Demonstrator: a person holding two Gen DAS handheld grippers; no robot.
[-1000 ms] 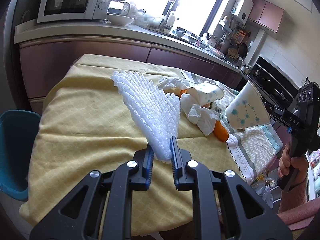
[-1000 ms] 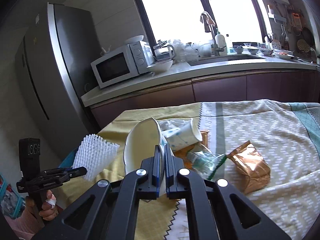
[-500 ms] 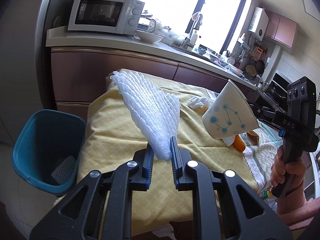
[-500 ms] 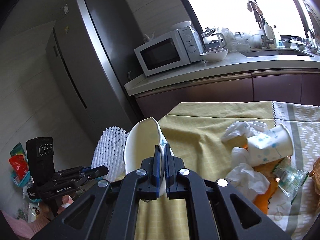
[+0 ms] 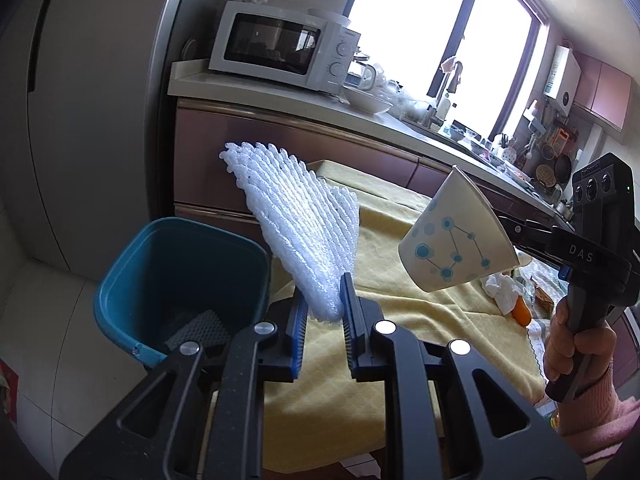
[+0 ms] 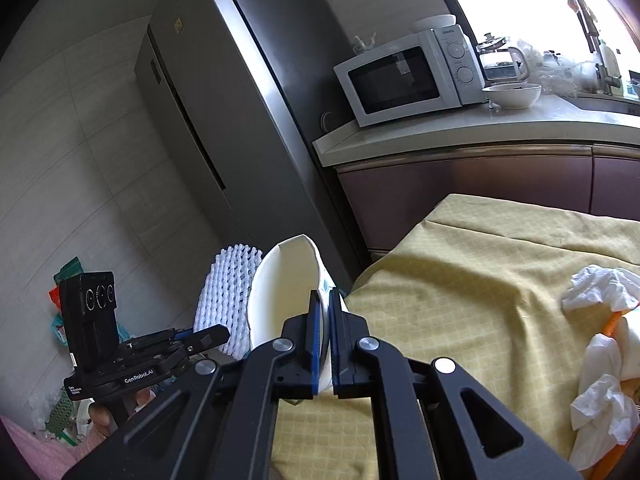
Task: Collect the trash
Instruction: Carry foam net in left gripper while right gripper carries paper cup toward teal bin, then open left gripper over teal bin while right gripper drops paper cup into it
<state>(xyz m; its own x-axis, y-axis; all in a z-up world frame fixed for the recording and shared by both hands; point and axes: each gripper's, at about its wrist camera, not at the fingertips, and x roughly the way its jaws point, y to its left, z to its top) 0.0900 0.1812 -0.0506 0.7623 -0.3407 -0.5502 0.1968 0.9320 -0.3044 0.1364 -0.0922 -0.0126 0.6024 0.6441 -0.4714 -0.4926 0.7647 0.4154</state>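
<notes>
My left gripper (image 5: 325, 300) is shut on the narrow end of a white foam net sleeve (image 5: 296, 224), which fans upward over the table's corner. Beside it, low on the floor, stands a teal bin (image 5: 120, 284) with a grey mesh piece inside. My right gripper (image 6: 330, 312) is shut on the squashed rim of a white paper cup (image 6: 280, 292) with blue dots, also seen as the cup (image 5: 452, 244) held in the air at the right of the left wrist view. The foam sleeve (image 6: 224, 296) shows behind the cup.
The table wears a yellow cloth (image 5: 400, 288). Crumpled tissues (image 6: 600, 292) and orange scraps lie on it at the right. A steel fridge (image 6: 224, 112), a counter with a microwave (image 5: 280, 46) and dark cabinets stand behind. Bags lie on the floor at the left.
Both grippers have swung left with their loads, away from the table's middle and toward its corner. The teal bin has come into fuller view below the foam sleeve.
</notes>
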